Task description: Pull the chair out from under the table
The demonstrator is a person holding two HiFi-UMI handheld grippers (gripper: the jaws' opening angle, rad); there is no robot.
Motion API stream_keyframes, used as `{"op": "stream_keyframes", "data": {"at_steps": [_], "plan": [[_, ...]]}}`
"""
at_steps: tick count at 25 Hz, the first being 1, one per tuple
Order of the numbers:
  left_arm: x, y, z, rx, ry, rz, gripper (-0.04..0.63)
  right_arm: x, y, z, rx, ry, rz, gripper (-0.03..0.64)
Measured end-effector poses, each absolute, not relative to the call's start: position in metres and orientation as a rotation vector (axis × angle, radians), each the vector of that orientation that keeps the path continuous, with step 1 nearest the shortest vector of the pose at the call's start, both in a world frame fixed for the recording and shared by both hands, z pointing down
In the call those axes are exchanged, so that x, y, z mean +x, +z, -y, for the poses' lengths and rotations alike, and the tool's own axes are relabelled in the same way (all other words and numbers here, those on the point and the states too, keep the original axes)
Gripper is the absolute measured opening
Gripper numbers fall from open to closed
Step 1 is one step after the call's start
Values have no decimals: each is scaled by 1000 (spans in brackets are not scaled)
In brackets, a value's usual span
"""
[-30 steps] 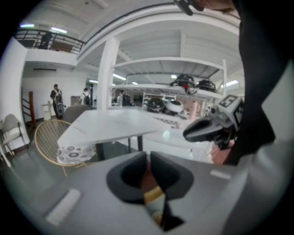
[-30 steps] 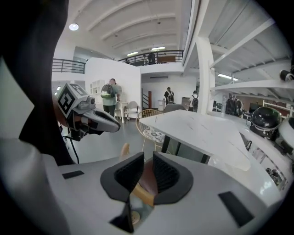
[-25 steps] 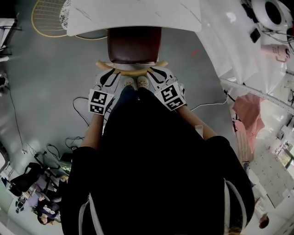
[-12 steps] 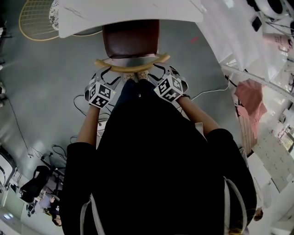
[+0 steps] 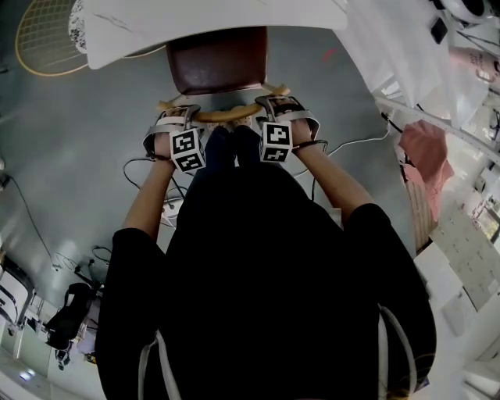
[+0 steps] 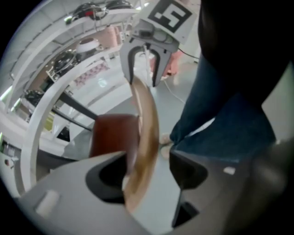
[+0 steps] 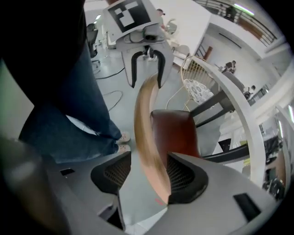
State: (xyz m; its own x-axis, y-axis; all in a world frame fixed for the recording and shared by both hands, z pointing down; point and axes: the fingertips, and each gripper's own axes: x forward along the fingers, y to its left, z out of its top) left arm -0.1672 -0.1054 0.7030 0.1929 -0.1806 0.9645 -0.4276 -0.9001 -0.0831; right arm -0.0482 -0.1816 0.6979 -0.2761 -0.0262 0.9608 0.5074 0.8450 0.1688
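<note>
Head view: chair (image 5: 217, 62) sits upper centre of the frame, its dark red seat partly under the white table (image 5: 211, 17) along the top edge. The curved wooden top rail (image 5: 226, 116) runs across just below the seat. Left gripper (image 5: 176, 119) points down over the rail's left part and right gripper (image 5: 281, 105) over its right part, marker cubes facing the camera. The person's jeans (image 5: 226, 147) show between the two grippers. Wire chair (image 5: 47, 39) is at upper left. A cable (image 5: 348, 147) lies on the grey floor at right.

Left gripper view: the left gripper (image 6: 149, 176) jaws have just been opening and stand wide. The top rail (image 6: 144, 133) runs up the frame between them, close to the left-hand jaw, with a clear gap on the other side. No clamp on it. Seat (image 6: 115, 135) is left of the rail, jeans (image 6: 216, 114) right, and the right gripper (image 6: 143, 69) straddles the rail's far end at the top.

Right gripper view: the right gripper (image 7: 147, 176) jaws have also just been opening and are wide. The top rail (image 7: 144, 128) is between them, lying against the right-hand pad, with open space on the left side. Seat (image 7: 174, 133) is right of the rail, with the table (image 7: 239, 110) edge beyond it. Jeans (image 7: 78, 119) and shoes (image 7: 123, 140) are at left. The left gripper (image 7: 146, 64) is at the rail's far end.
</note>
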Motion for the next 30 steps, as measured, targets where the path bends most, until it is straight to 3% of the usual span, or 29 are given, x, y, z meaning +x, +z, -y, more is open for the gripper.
{"op": "stream_keyframes", "data": {"at_steps": [7,11,30], "plan": [[-183,736,100,2181,2018,356,287,-51,723,189,-452,-732,1616,204],[-189,742,104,2196,2066,372,166,-51,729,195,-452,-770,1558,183],[-163,744,63,2208,2093,278,151,-22,734,150,-450,-765,1506,170]]}}
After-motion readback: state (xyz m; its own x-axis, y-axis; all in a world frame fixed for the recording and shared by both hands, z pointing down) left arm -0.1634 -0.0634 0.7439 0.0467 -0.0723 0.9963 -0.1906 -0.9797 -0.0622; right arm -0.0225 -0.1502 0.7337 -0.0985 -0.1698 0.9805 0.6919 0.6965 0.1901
